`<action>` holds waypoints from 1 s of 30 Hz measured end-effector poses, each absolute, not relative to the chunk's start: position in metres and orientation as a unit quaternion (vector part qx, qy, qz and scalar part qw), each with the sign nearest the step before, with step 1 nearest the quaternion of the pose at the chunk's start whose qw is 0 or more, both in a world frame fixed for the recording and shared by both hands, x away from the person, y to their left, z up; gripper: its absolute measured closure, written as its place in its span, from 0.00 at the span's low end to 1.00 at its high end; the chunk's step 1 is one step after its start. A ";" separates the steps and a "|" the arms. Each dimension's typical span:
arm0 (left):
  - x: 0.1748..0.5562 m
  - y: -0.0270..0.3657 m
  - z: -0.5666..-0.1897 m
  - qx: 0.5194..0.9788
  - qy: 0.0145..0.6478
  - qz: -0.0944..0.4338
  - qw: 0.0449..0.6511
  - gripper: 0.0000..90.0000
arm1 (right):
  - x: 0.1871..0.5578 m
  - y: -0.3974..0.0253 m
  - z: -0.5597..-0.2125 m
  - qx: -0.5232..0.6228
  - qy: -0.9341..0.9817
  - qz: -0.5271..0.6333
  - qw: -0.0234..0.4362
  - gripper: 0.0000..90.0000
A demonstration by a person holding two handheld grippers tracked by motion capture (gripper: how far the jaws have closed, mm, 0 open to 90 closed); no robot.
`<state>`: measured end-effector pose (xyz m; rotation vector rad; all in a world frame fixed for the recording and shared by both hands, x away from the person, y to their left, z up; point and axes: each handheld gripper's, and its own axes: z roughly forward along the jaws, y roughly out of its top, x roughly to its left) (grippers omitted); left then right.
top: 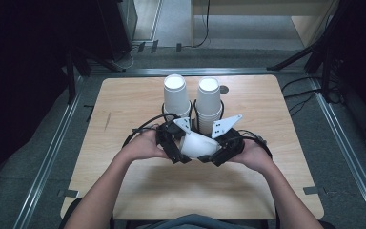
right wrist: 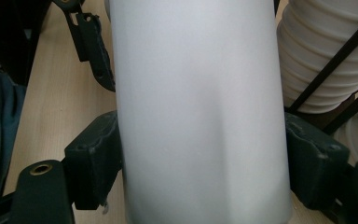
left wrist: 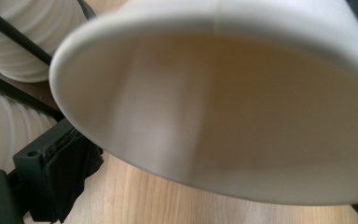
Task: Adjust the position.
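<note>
I hold the white paper cup (top: 198, 144) on its side, above the near middle of the table (top: 124, 191), just near of the two cup stacks (top: 208, 102); my right gripper (top: 219, 155) is clamped across its wall; whether my left gripper (top: 177, 153) grips the rim, I cannot tell; squeezing harder could crush the thin wall, or a twist could tear the rim.

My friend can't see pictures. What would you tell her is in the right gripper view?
A white paper cup stands close to the camera, squeezed at its sides between the right gripper's two black jaws. Behind it lies a light wooden table, and stacks of ribbed white cups in a black wire holder sit at the right edge.
</note>
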<state>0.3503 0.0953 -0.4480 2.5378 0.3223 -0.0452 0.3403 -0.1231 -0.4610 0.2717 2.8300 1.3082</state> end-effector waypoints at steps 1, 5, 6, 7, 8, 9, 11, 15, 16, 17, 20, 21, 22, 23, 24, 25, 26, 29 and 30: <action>0.350 0.097 -0.448 0.948 0.120 -0.010 0.294 0.00 | 0.340 -0.124 -0.460 0.089 0.903 0.421 0.005 0.24; 0.348 0.102 -0.448 0.940 0.132 -0.007 0.314 0.01 | 0.341 -0.126 -0.458 0.090 0.898 0.432 0.006 0.24; 0.348 0.102 -0.448 0.940 0.132 -0.007 0.314 0.01 | 0.341 -0.126 -0.458 0.090 0.898 0.432 0.006 0.24; 0.347 0.103 -0.448 0.938 0.134 -0.009 0.320 0.01 | 0.341 -0.127 -0.457 0.093 0.896 0.433 0.005 0.24; 0.347 0.104 -0.448 0.935 0.136 -0.014 0.326 0.01 | 0.341 -0.128 -0.457 0.094 0.895 0.437 0.004 0.24; 0.346 0.106 -0.448 0.930 0.142 -0.021 0.340 0.01 | 0.341 -0.129 -0.456 0.095 0.892 0.441 0.003 0.24; 0.346 0.106 -0.448 0.927 0.144 -0.026 0.345 0.01 | 0.341 -0.130 -0.455 0.096 0.889 0.448 0.002 0.24; 0.347 0.108 -0.449 0.916 0.153 -0.040 0.368 0.01 | 0.340 -0.130 -0.455 0.093 0.886 0.455 0.000 0.24; 0.347 0.108 -0.449 0.913 0.156 -0.047 0.375 0.01 | 0.340 -0.130 -0.455 0.093 0.886 0.455 0.000 0.24; 0.348 0.108 -0.448 0.909 0.156 -0.051 0.383 0.01 | 0.339 -0.130 -0.456 0.089 0.885 0.456 0.000 0.24; 0.349 0.108 -0.448 0.903 0.162 -0.061 0.392 0.01 | 0.339 -0.127 -0.456 0.085 0.884 0.460 0.001 0.24; 0.349 0.108 -0.448 0.903 0.162 -0.061 0.392 0.01 | 0.339 -0.127 -0.456 0.085 0.884 0.460 0.001 0.24; 0.349 0.107 -0.448 0.903 0.163 -0.063 0.393 0.01 | 0.339 -0.126 -0.456 0.084 0.883 0.462 -0.001 0.24; 0.349 0.107 -0.449 0.900 0.162 -0.069 0.399 0.01 | 0.338 -0.123 -0.456 0.081 0.882 0.463 -0.003 0.24; 0.349 0.106 -0.449 0.898 0.164 -0.071 0.403 0.01 | 0.338 -0.122 -0.456 0.080 0.883 0.462 -0.003 0.24; 0.349 0.106 -0.449 0.898 0.164 -0.071 0.403 0.01 | 0.338 -0.122 -0.456 0.080 0.883 0.462 -0.003 0.24; 0.349 0.106 -0.449 0.897 0.165 -0.072 0.405 0.01 | 0.337 -0.121 -0.457 0.079 0.884 0.460 -0.004 0.24; 0.349 0.106 -0.449 0.898 0.163 -0.072 0.402 0.02 | 0.337 -0.120 -0.458 0.076 0.885 0.458 -0.005 0.24; 0.349 0.106 -0.448 0.897 0.161 -0.074 0.404 0.02 | 0.337 -0.120 -0.458 0.076 0.886 0.458 -0.005 0.24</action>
